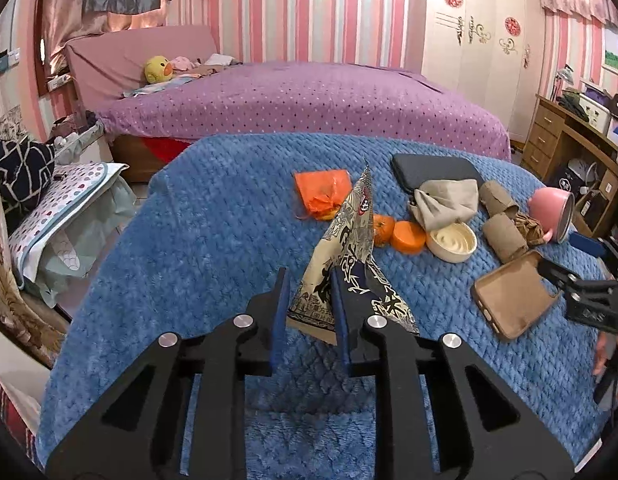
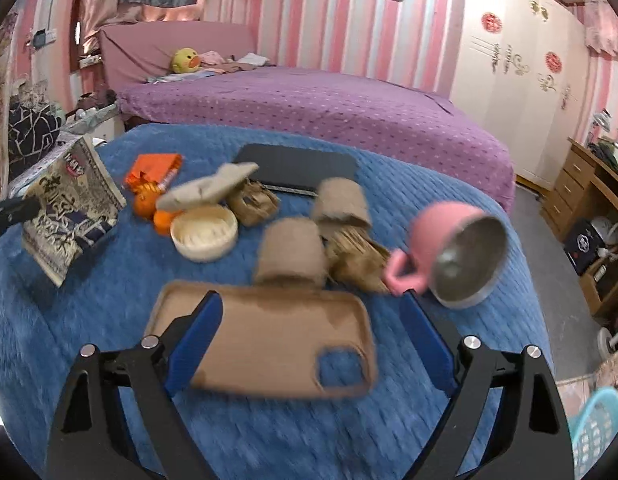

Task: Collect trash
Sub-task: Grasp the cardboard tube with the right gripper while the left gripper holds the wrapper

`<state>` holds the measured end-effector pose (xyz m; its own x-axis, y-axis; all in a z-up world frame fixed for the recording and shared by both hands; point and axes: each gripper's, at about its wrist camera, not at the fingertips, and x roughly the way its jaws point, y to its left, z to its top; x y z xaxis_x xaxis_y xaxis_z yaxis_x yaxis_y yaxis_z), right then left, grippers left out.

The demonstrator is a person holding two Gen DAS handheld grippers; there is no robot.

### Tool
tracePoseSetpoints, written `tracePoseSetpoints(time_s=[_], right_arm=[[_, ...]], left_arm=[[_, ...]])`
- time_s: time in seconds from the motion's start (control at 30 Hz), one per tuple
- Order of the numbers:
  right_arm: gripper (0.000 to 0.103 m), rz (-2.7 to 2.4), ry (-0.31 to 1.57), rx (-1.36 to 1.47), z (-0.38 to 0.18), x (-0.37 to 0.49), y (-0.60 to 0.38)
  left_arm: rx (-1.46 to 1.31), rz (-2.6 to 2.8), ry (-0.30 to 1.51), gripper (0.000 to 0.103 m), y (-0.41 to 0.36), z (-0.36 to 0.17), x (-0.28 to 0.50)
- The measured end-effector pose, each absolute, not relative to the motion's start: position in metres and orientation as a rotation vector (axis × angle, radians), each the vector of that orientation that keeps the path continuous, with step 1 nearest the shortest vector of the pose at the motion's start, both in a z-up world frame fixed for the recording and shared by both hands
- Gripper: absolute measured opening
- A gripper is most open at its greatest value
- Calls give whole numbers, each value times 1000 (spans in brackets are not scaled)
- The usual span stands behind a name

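A printed cream-and-navy snack wrapper (image 1: 349,240) stands up off the blue blanket (image 1: 209,240), pinched between the blue pads of my left gripper (image 1: 309,274), which is shut on it. The same wrapper (image 2: 73,216) shows at the left of the right wrist view. My right gripper (image 2: 311,300) is open and hovers over a brown phone case (image 2: 269,344), its left finger above the case. An orange wrapper (image 1: 323,194), two cardboard tubes (image 1: 505,236) and crumpled brown paper (image 2: 357,256) lie on the blanket.
Oranges (image 1: 383,228), a cream bowl (image 1: 453,242), a beige cloth (image 1: 449,200), a dark flat case (image 1: 433,168) and a tipped pink cup (image 2: 457,252) share the blanket. A purple bed (image 1: 309,100) lies behind, a wooden desk (image 1: 557,132) at right, a teal basket (image 2: 597,432) bottom right.
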<state>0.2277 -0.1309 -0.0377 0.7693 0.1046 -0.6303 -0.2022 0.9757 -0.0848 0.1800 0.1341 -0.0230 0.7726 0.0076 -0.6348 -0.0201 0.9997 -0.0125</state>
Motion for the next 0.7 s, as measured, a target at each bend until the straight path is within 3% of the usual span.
tracePoseSetpoints(time_s=[0.1, 0.37, 0.5, 0.7], right_arm=[[69, 195, 720, -153, -44, 253, -117], [62, 169, 832, -182, -75, 296, -99], [40, 184, 792, -183, -70, 291, -99], [38, 222, 694, -153, -35, 260, -116]], left_arm=[[-24, 42, 706, 19, 139, -27, 185], [-19, 55, 714, 19, 141, -28, 191], [-28, 61, 713, 19, 142, -27, 192], [-32, 60, 680, 19, 135, -15, 185]])
